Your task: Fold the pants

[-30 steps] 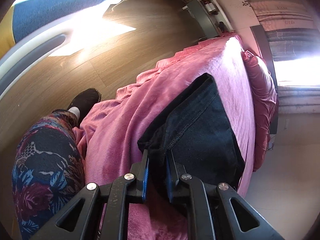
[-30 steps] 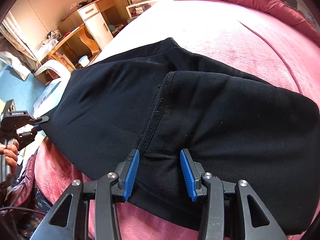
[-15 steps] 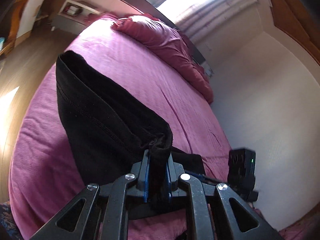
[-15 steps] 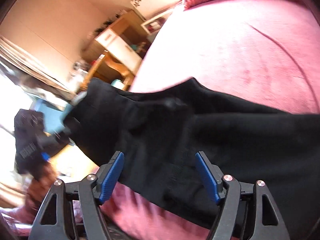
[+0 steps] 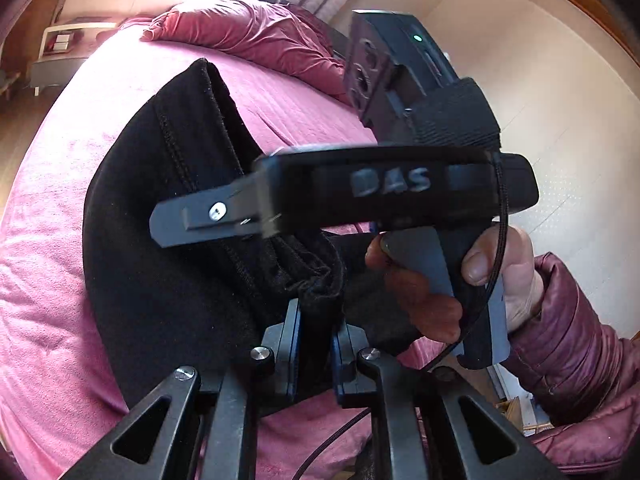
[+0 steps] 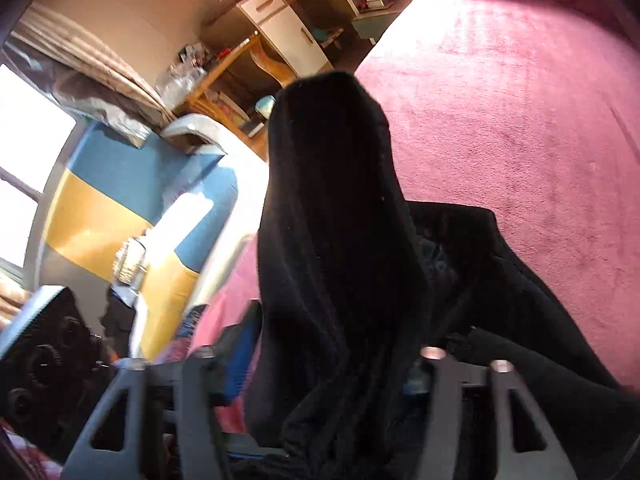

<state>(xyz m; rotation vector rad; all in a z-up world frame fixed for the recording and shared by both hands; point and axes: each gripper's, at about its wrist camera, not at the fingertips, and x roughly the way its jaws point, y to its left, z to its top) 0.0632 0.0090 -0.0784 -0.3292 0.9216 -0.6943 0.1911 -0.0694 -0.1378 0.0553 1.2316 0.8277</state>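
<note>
The black pants (image 5: 160, 260) lie on the pink bed (image 5: 48, 280), with one end lifted into a standing fold. My left gripper (image 5: 316, 344) is shut on a bunched hem of the pants. In the left wrist view my right gripper (image 5: 168, 224) crosses side-on just above that fold, held by a hand (image 5: 512, 272) in a maroon sleeve. In the right wrist view the pants (image 6: 332, 200) hang as a thick fold between the jaws of my right gripper (image 6: 328, 360). Those jaws stand wide and are closing around the cloth, and the fabric hides the right pad.
A crumpled pink duvet (image 5: 248, 36) lies at the bed's head, with a white nightstand (image 5: 60, 52) beside it. A wooden desk with a white cabinet (image 6: 288, 36) stands off the bed's far side. A blue-and-yellow panel (image 6: 100, 208) is at the left, and the pink bed (image 6: 500, 120) stretches right.
My left gripper rose and rolled, carrying the pants' end over toward the right gripper. The right gripper's jaws widened and lifted, and the raised fold now hangs between them.
</note>
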